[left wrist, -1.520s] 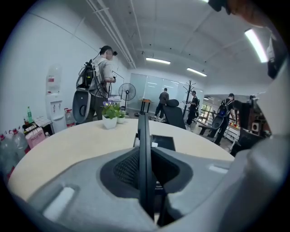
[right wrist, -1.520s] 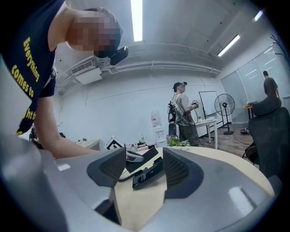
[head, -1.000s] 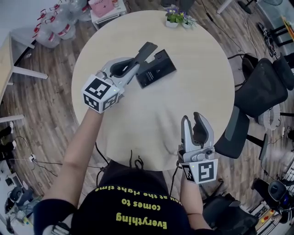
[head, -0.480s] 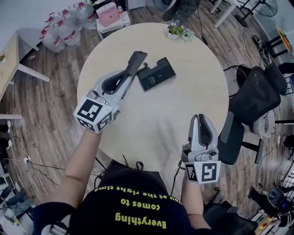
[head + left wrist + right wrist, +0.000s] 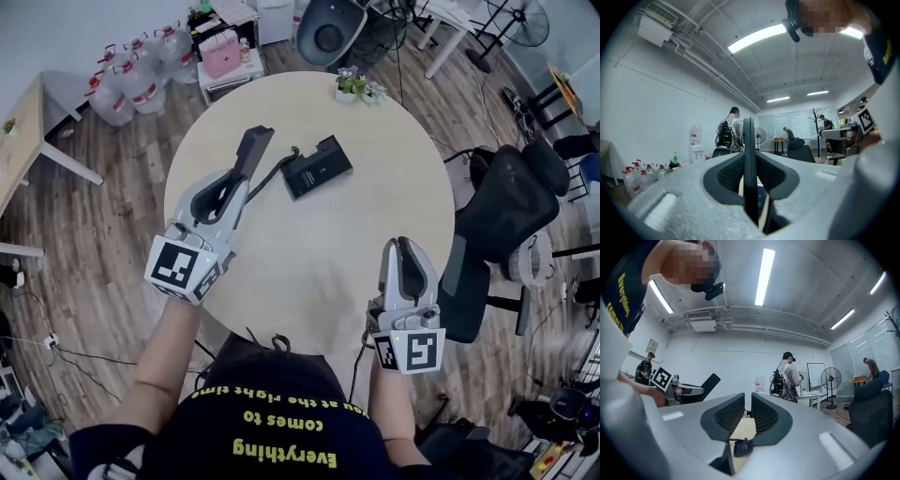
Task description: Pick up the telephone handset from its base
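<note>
My left gripper (image 5: 240,180) is shut on the black telephone handset (image 5: 251,150), which sticks out past the jaws and hangs above the round table (image 5: 309,253), clear of the base. The black base (image 5: 317,167) lies on the table to the right of the handset, and a cord (image 5: 279,165) joins the two. In the left gripper view the handset (image 5: 749,136) stands edge-on between the pads. My right gripper (image 5: 401,246) hovers by the table's near right edge. Its jaws have just been closing to a thin slit, with nothing between them (image 5: 747,405).
A small flower pot (image 5: 356,86) stands at the table's far edge. A black office chair (image 5: 511,202) is close on the right. Water bottles (image 5: 131,70) and a pink box (image 5: 222,47) sit on the floor at the far left, beside a wooden table (image 5: 19,131).
My left gripper has carried the handset up and away from the base, toward the left. The right gripper's jaws have come together.
</note>
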`<action>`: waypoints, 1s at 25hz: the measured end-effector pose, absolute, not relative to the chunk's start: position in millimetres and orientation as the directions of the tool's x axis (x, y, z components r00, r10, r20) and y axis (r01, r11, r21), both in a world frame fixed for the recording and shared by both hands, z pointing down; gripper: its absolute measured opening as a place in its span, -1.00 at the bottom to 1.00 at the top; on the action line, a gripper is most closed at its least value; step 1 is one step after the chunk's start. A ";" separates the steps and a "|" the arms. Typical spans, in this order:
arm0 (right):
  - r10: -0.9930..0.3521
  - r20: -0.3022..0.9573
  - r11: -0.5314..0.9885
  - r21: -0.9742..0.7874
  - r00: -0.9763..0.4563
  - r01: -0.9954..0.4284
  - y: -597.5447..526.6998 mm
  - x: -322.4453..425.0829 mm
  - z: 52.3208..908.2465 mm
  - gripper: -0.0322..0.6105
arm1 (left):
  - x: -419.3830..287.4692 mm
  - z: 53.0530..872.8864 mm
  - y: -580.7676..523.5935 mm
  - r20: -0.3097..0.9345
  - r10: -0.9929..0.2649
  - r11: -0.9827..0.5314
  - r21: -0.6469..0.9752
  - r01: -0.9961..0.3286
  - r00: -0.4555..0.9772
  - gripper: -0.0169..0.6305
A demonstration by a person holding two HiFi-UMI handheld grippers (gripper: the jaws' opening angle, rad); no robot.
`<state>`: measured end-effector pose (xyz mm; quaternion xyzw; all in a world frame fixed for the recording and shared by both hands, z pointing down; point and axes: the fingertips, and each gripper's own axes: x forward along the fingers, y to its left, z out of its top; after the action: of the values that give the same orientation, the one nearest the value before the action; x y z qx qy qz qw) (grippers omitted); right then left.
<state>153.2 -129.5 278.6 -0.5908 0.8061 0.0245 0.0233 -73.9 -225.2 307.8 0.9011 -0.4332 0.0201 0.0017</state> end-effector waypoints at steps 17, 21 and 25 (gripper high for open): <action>-0.955 -0.098 0.280 0.026 -0.281 -0.960 -106.0 145.3 260.5 -0.74 | -90.1 296.8 -182.4 -0.008 -0.807 -0.591 0.010 -0.807 0.591 -0.71; -0.954 -0.101 0.279 0.028 -0.281 -0.960 -102.3 138.9 258.9 -0.75 | -96.6 295.1 -177.7 -0.012 -0.807 -0.590 0.013 -0.807 0.590 -0.71; -0.957 -0.096 0.272 0.040 -0.275 -0.961 -99.8 134.6 259.3 -0.77 | -100.7 292.8 -174.8 -0.019 -0.805 -0.594 0.005 -0.805 0.594 -0.71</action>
<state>134.6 -99.8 259.3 -0.6016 0.7971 0.0452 0.0262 -100.7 -174.8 292.8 0.8926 -0.4507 -0.0097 -0.0019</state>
